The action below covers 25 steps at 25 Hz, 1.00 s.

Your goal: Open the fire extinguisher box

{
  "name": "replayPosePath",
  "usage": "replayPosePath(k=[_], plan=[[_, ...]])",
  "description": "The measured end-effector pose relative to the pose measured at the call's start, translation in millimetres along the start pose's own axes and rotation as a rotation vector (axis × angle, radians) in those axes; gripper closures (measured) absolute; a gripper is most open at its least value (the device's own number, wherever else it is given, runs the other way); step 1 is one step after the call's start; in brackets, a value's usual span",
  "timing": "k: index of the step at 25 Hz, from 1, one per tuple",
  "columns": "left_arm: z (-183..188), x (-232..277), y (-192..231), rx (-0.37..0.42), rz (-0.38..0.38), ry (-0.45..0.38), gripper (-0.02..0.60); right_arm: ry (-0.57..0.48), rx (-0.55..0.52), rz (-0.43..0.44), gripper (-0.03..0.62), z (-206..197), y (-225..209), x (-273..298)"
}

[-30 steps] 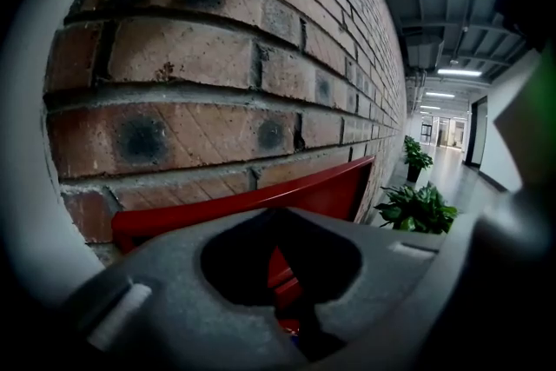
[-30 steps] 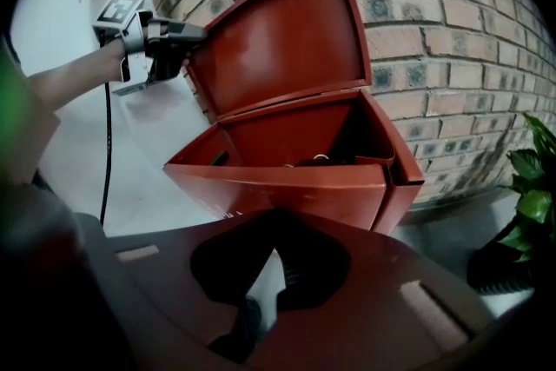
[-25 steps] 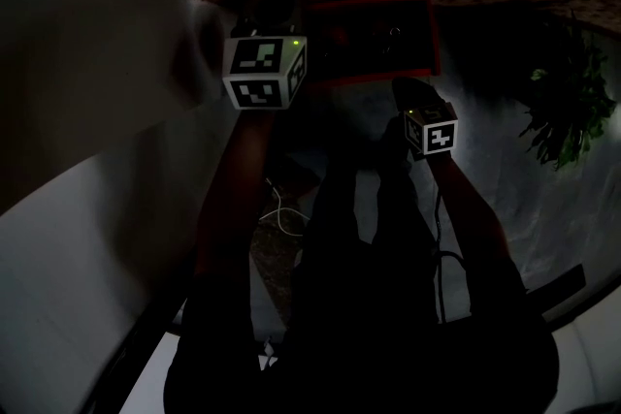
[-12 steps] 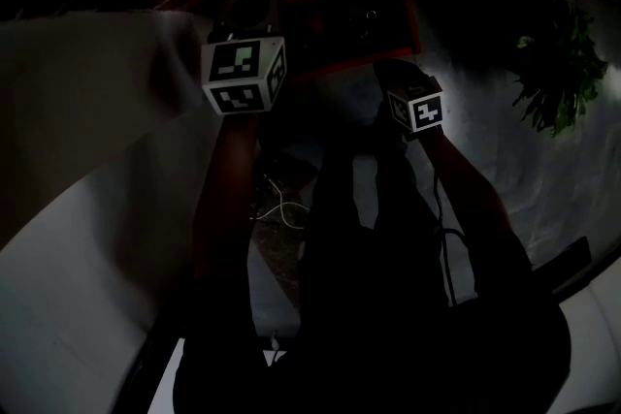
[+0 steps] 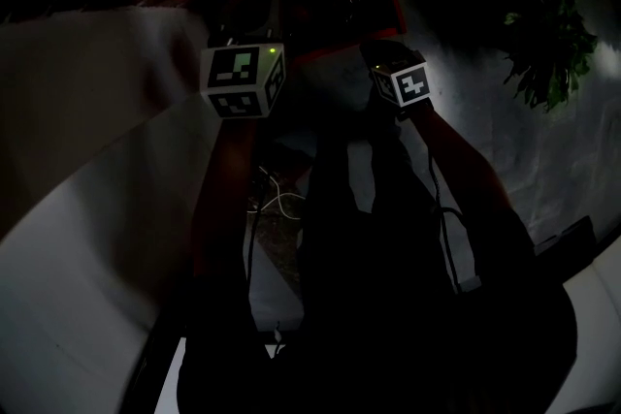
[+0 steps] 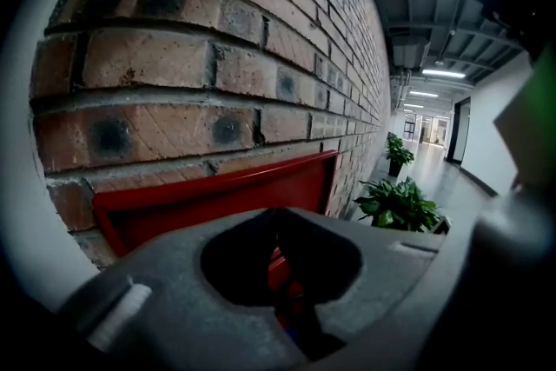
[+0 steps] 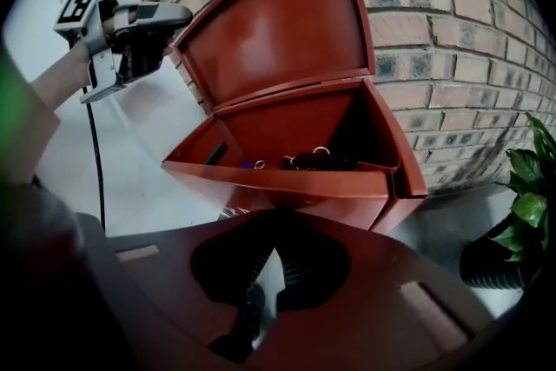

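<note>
The red fire extinguisher box [image 7: 304,191] stands on the floor against a brick wall, its lid [image 7: 278,22] raised. Dark fittings with metal rings [image 7: 313,159] lie inside. My left gripper [image 7: 178,13] is at the lid's upper left corner and looks shut on that edge. In the left gripper view the red lid [image 6: 217,200] runs ahead, and red shows between the jaws of the left gripper [image 6: 282,274]. My right gripper [image 7: 271,261] hangs shut and empty, a little in front of the box's front wall. The head view is dark: left gripper [image 5: 254,19], right gripper [image 5: 383,53], box [image 5: 340,5].
A potted plant [image 7: 521,195] stands right of the box, close to the wall. The brick wall [image 6: 217,56] runs along a corridor with more plants [image 6: 395,204]. A white cable [image 5: 277,204] lies on the floor by the person's legs. A pale wall [image 5: 78,111] is at left.
In the head view, the right gripper has risen and shifted left toward the box. The left gripper has stayed by the lid, and the whole scene has slid left.
</note>
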<state>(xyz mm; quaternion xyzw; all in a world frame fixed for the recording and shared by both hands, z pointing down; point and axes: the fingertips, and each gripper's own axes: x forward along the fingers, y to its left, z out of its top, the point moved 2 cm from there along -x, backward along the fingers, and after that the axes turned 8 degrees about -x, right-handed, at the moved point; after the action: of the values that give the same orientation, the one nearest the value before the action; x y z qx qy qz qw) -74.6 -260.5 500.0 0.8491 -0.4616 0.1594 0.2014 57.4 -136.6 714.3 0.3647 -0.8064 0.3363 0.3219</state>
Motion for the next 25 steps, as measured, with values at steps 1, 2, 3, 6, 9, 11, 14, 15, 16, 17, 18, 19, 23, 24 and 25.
replayPosePath(k=[1,2,3,6,9,11,14,15,16,17,18,19,23,24,25], plan=[[0,-2,0,0.0,0.0,-0.002,0.578,0.005,0.005,0.001,0.594,0,0,0],[1,-4,0,-0.001,-0.001,-0.004,0.578,0.008,0.003,-0.003,0.594,0,0,0],[1,-6,0,-0.005,-0.003,-0.006,0.578,0.009,-0.006,-0.01,0.594,2,-1,-1],[-6,-12,-7,-0.03,-0.015,0.005,0.578,0.019,-0.018,-0.013,0.594,3,1,-4],[-16,-13,-15,-0.024,-0.036,0.029,0.578,0.028,-0.013,-0.018,0.594,-2,-2,-1],[-20,-15,-18,-0.018,-0.042,0.036,0.578,0.027,-0.017,-0.009,0.594,-1,-2,0],[-21,-19,-19,-0.015,-0.041,0.036,0.578,0.028,-0.023,-0.005,0.594,2,0,-4],[-21,-21,-20,-0.014,-0.041,0.034,0.578,0.033,-0.019,-0.005,0.593,1,0,-5],[-20,-22,-21,-0.013,-0.043,0.032,0.578,0.037,-0.018,-0.005,0.592,-1,0,-6],[-19,-24,-22,-0.012,-0.047,0.029,0.578,0.039,-0.022,-0.007,0.592,-2,-1,-7],[-18,-27,-23,-0.011,-0.05,0.023,0.578,0.04,-0.026,-0.01,0.594,-3,-2,-7],[-17,-29,-24,-0.01,-0.052,0.017,0.578,0.04,-0.032,-0.013,0.594,-2,-2,-7],[-22,-36,-26,-0.022,-0.057,0.016,0.578,0.031,-0.045,-0.014,0.594,4,0,-5],[-25,-36,-26,-0.029,-0.06,0.023,0.578,0.031,-0.049,-0.015,0.594,4,-1,-5],[-27,-35,-27,-0.036,-0.063,0.029,0.578,0.032,-0.051,-0.014,0.594,5,-1,-5]])
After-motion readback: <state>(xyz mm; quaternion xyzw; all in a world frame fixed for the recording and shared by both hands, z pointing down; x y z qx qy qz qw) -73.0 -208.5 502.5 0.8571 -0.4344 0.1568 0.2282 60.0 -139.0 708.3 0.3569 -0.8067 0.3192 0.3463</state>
